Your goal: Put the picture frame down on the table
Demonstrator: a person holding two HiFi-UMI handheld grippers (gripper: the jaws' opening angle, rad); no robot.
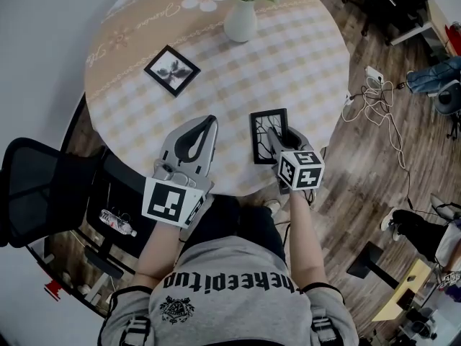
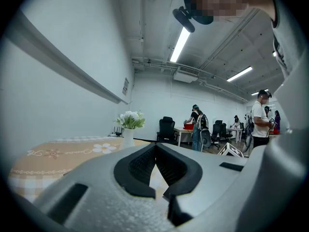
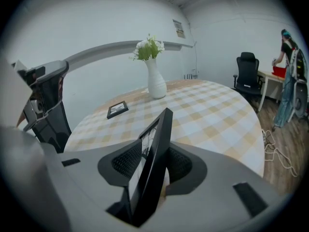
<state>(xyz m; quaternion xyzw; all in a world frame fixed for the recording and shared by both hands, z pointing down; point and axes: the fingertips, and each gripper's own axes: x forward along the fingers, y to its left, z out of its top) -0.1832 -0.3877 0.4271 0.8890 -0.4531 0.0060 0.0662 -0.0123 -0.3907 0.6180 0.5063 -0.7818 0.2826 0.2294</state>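
Jaws of the right gripper (image 3: 155, 151) stand apart, with the picture frame (image 3: 163, 129) between them. The black frame is seen edge-on and tilted, its glass side toward the left pad, and neither pad clearly presses on it. In the head view the frame is over the near edge of the counter (image 1: 288, 56), its face leaning up toward the camera. Whether its lower edge rests on the cloth cannot be made out.

On the left gripper (image 2: 155, 148) the jaws are together at the tips and nothing is between them. It points level over the near edge of the counter, beside the right gripper and apart from the frame.

Farther out, the round counter carries a yellow and white checked cloth. A second small frame (image 1: 172, 70) with a flower print lies flat on it, well apart from both grippers. A white vase (image 1: 240, 20) with white flowers stands upright near the far edge.

A black office chair (image 1: 36, 186) stands to the left of the counter. White cables (image 1: 374, 99) lie tangled on the wooden floor (image 1: 360, 179) to the right.
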